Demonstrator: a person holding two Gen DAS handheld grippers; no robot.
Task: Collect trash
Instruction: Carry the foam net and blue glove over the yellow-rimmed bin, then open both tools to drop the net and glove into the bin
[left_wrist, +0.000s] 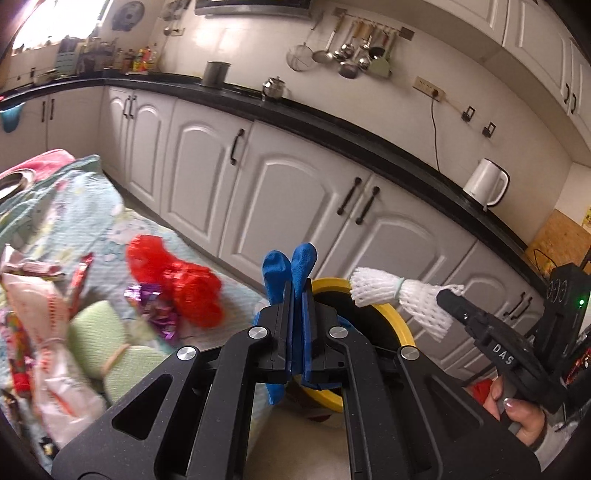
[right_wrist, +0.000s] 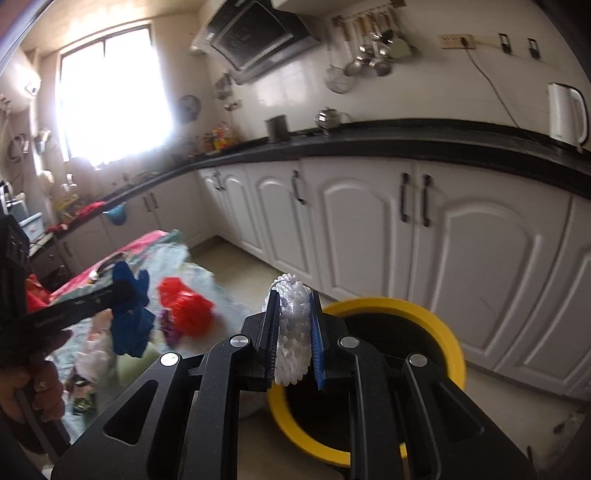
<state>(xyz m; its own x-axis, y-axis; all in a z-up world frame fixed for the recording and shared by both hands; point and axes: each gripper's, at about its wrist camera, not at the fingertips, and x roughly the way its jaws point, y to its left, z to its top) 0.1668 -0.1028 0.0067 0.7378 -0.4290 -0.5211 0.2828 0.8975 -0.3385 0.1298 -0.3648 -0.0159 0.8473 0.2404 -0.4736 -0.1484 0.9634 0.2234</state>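
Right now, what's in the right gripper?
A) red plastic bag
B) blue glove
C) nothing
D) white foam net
D: the right gripper is clamped on the white foam net near the yellow-rimmed bin; the blue glove sits in the left gripper.

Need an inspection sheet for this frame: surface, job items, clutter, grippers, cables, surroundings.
Surface: floral cloth covers the table, strewn with wrappers.
Job's things: blue glove and white foam net, both held near the yellow-rimmed bin.
Clutter: red plastic bag, purple wrapper, green foam sleeve on the cloth.
Grippers: left gripper shut on the glove; right gripper shut on the net.
Cables: dark cord from the wall socket.
Surroundings: white cabinets, black countertop, white kettle.
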